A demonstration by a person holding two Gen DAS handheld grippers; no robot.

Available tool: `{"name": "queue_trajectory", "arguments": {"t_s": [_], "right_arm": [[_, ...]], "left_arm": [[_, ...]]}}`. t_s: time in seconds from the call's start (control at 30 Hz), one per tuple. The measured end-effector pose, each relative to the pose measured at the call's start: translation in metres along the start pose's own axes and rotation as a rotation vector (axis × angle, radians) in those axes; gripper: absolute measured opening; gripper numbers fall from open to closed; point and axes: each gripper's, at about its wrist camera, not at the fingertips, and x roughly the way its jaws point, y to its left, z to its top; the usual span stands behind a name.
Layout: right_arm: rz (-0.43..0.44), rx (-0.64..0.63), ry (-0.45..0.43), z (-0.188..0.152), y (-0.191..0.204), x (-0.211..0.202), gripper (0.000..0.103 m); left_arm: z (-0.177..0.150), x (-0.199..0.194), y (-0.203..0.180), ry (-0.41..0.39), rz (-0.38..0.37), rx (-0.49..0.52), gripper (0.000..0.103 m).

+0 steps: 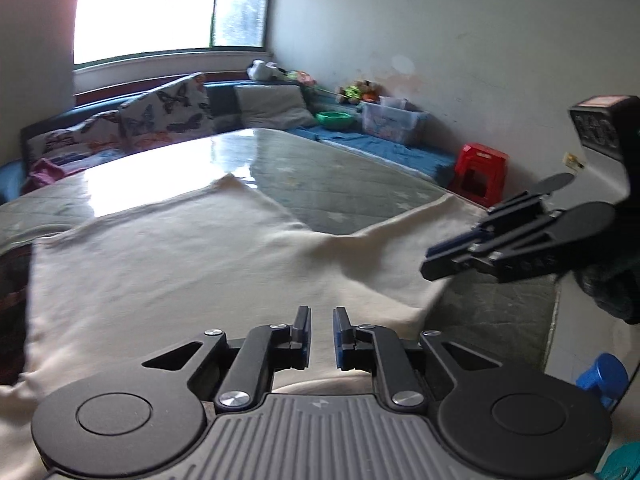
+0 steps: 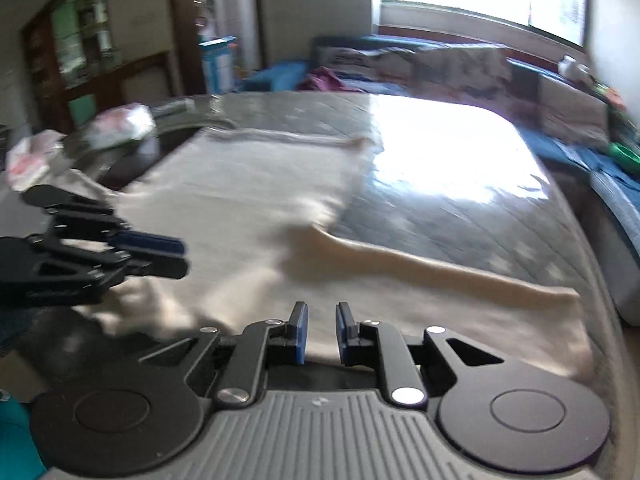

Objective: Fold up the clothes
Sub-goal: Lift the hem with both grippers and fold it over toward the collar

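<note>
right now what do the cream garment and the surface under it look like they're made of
Cream garment: soft matte fabric, likely knit or fleece; it drapes and wrinkles with no shine. Surface under it: quilted grey-green mattress with a glossy, probably plastic, cover; stitched diamond lines and star marks show through bright window glare.

No text, label, brand or number can be read in either view; the small pale mark on each gripper's grey ribbed body and the markings on the red stool are too blurred to make out
</note>
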Motion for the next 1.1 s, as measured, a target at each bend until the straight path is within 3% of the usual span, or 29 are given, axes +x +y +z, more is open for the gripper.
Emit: {"name": "queue_trajectory", "arguments": {"t_s": [0.3,0.4,0.5,0.7,0.8,0.93,1.1], "right_arm": [[-0.177,0.153,-0.01,-0.021,-0.065,-0.01,0.024],[-0.245,0.194,-0.022,-0.028,-0.082,-0.018,0.035],[-0.312,0.259,-0.033,-0.034,-0.101,-0.025,0.035],[-0.312,0.373,-0.033,-0.041,-0.128,-0.024,0.035],[-0.307,0.366,-0.039,-0.039,-0.127,-0.021,0.033],[-0.332,0.335,-0.039,-0.031,-0.124,-0.016,0.009],[-0.437,0.265,-0.079,-0.015,-0.122,-0.019,0.007]], "left_arm": [[-0.004,0.016,-0.015,0.036,-0.035,0.039,0.016],[-0.004,0.017,-0.016,0.039,-0.032,0.046,0.016],[-0.003,0.017,-0.017,0.041,-0.031,0.049,0.016],[-0.002,0.016,-0.017,0.044,-0.03,0.056,0.016],[-0.002,0.016,-0.017,0.045,-0.029,0.059,0.017],[-0.002,0.016,-0.019,0.046,-0.028,0.066,0.017],[-0.002,0.016,-0.018,0.049,-0.033,0.081,0.018]]}}
